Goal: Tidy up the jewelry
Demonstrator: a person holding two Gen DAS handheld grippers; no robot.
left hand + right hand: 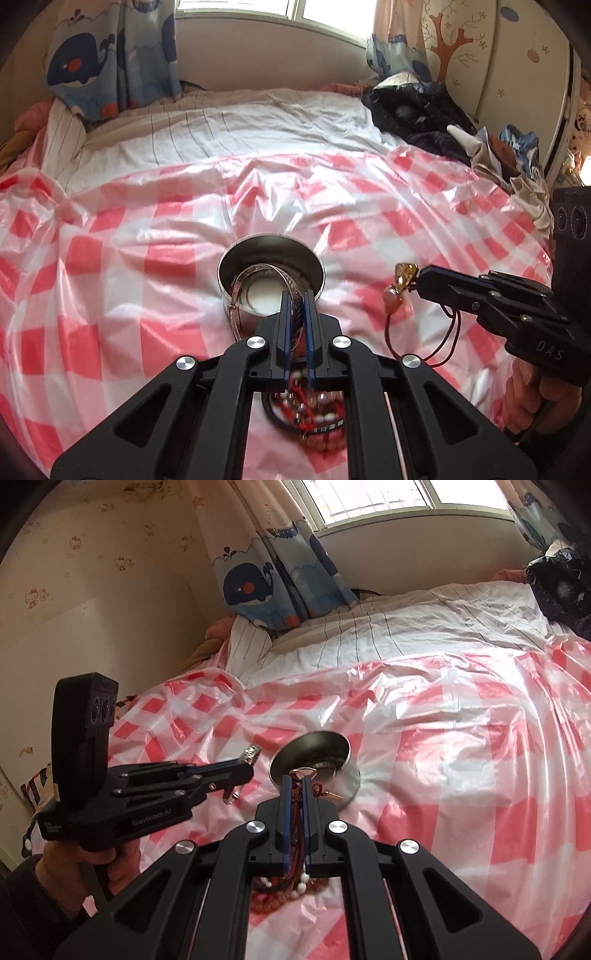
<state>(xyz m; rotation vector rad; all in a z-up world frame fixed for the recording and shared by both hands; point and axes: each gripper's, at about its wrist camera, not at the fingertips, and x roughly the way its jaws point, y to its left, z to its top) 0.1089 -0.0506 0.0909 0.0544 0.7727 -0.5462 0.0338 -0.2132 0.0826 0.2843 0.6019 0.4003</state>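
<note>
You are clenching the left gripper (296, 295) on a stiff, slippery silver bangle (258, 275) at lower centre, over the metal bowl (271, 245). Your right gripper (295, 780), angled down, is pinching a light, limp red cord necklace (402, 280); grip its cord, not the pendant.

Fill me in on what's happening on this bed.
A person is sorting jewelry with a handheld claw in each hand. The left claw is shut on a silver bangle, the right claw on a red-cord pendant. Both hang by a small metal bowl on the checked plastic sheet. More beads lie nearer the person.
</note>
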